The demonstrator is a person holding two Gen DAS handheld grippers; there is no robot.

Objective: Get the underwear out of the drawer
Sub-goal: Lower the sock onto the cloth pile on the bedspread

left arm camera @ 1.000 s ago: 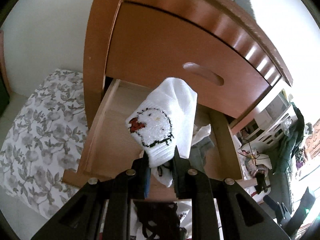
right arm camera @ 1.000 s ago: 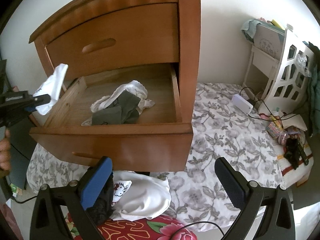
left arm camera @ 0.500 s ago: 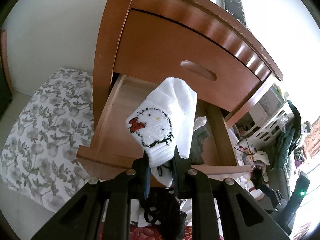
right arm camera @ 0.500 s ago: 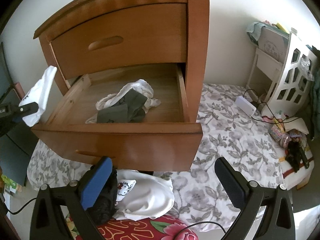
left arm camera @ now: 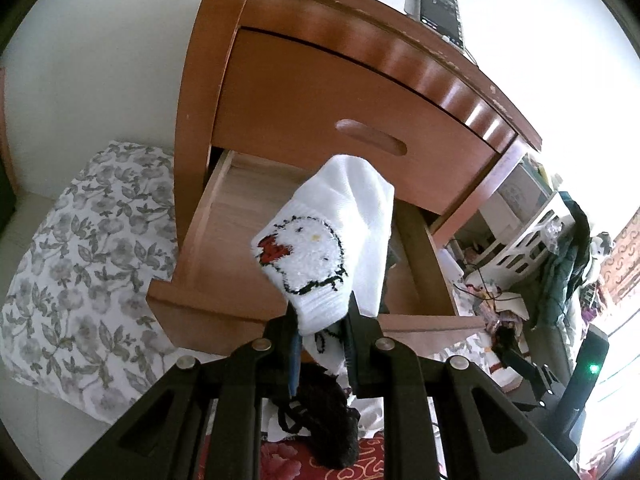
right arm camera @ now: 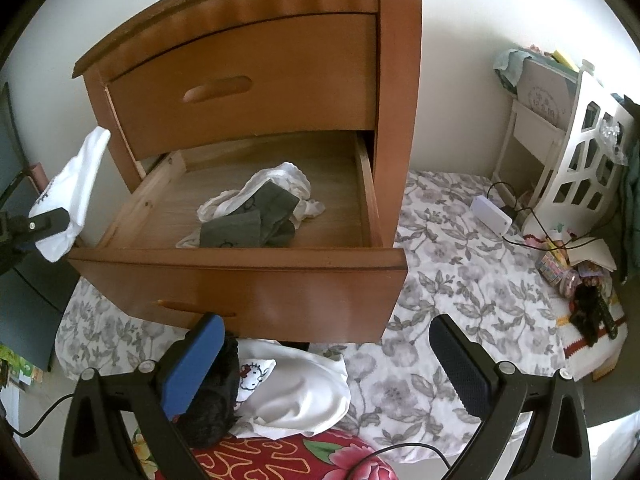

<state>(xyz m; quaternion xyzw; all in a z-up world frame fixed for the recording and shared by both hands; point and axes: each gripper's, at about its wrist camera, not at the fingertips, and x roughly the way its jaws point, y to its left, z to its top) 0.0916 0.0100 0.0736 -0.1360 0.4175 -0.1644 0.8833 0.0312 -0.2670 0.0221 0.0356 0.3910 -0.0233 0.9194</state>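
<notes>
My left gripper (left arm camera: 320, 332) is shut on white underwear with a cartoon cat print (left arm camera: 324, 248), held up in the air in front of the open lower drawer (left arm camera: 224, 256). In the right wrist view the same piece (right arm camera: 76, 188) hangs just left of the drawer's front corner, outside it. Inside the drawer (right arm camera: 240, 276) lie a crumpled white garment (right arm camera: 280, 180) and dark grey ones (right arm camera: 256, 220). My right gripper (right arm camera: 326, 332) is open and holds nothing, low in front of the drawer front. Under it sit a white cat-print piece (right arm camera: 296, 392) and a black lace one (right arm camera: 216, 400).
The wooden nightstand (right arm camera: 248, 80) has its upper drawer shut, and a phone (left arm camera: 438, 4) rests on top. A grey floral sheet (right arm camera: 460, 280) spreads to the right, with a white box and cables (right arm camera: 490, 214), a white rack (right arm camera: 576, 152) and clutter. A red floral cloth (right arm camera: 320, 456) lies at the near edge.
My left gripper has drawn back and out from the drawer with the white underwear still clamped. The right gripper has stayed open and shifted slightly, so the nightstand sits further right in its view.
</notes>
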